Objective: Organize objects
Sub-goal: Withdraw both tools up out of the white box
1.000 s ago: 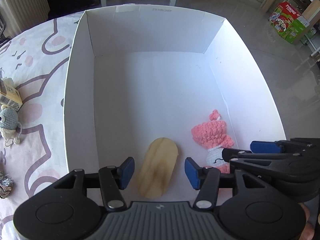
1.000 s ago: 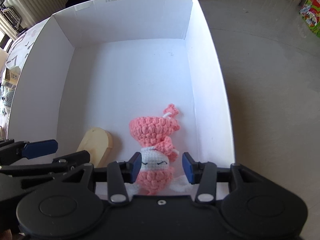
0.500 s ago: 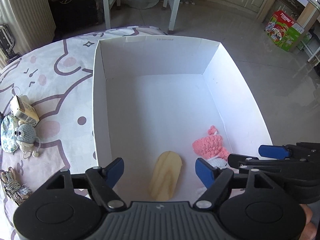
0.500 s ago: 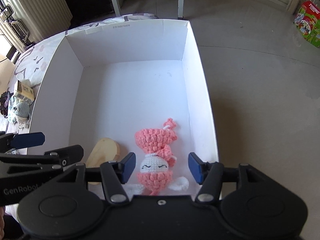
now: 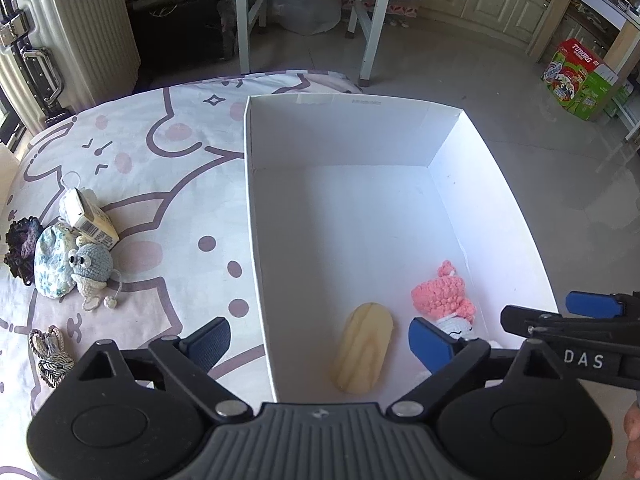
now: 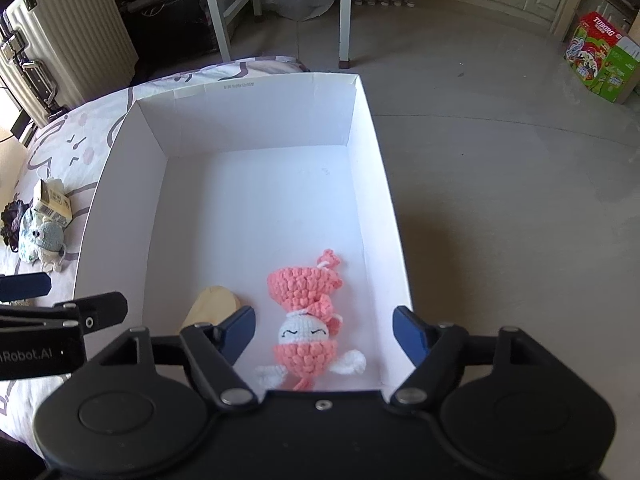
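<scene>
Two items, the wooden piece and pink doll, lie inside the white box; both grippers' fingers spread empty, and either could clip its rim.

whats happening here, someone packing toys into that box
A person is sorting small items into a white box with a handheld gripper in each hand. Both the left gripper and right gripper are open and empty above the box's near end. Inside lie a pink crochet doll and a wooden piece. Left on the patterned cloth are a grey crochet toy, a small carton, a floral pouch, a dark scrunchie and a braided cord.
</scene>
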`<state>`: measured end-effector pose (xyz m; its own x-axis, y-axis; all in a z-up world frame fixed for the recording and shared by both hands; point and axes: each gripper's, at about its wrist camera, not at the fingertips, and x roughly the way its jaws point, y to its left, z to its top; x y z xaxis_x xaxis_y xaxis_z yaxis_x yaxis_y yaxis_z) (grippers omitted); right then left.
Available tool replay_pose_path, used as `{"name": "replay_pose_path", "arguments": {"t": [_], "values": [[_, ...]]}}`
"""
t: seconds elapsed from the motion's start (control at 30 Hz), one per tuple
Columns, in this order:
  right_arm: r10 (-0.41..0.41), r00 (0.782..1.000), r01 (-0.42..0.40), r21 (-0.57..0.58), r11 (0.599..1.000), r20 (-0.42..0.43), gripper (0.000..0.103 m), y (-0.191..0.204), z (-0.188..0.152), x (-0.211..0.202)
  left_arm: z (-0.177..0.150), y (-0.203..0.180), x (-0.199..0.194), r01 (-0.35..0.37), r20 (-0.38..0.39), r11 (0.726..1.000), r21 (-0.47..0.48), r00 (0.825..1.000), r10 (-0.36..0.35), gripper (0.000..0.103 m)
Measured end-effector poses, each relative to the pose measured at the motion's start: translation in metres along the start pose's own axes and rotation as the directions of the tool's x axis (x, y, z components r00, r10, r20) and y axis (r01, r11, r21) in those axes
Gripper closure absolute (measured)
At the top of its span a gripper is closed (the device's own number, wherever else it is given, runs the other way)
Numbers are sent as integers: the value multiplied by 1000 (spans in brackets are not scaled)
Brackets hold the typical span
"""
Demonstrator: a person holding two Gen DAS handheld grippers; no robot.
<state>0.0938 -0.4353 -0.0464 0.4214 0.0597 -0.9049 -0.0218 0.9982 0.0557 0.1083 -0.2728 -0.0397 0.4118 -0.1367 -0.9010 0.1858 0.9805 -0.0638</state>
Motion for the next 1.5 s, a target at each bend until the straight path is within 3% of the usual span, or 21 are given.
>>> {"name": "replay_pose_path", "arguments": {"t": [0.17, 0.23, 0.4, 1.03, 1.5], "values": [[-6, 1000, 6, 7, 1000, 27, 14, 1, -2, -13, -2, 11, -7, -18, 10, 1000, -16, 1000, 18, 2], [-5, 999, 5, 9, 1000, 38, 5, 1, -3, -17, -3, 13, -9, -22, 15, 1000, -19, 1000, 22, 2], [-10, 998, 8, 28, 1000, 63, 0, 1, -5, -23, -5, 21, -15, -25, 23, 999, -25, 999, 26, 0], [-40, 995, 37, 41, 998, 87, 0, 15, -4, -32, -10, 57, -21, -22, 24, 997, -72, 999, 23, 0], [17, 993, -12, -42, 999, 116, 0, 86, 27, -28, -4, 143, -38, -101, 52, 983, -154, 992, 111, 0]]}}
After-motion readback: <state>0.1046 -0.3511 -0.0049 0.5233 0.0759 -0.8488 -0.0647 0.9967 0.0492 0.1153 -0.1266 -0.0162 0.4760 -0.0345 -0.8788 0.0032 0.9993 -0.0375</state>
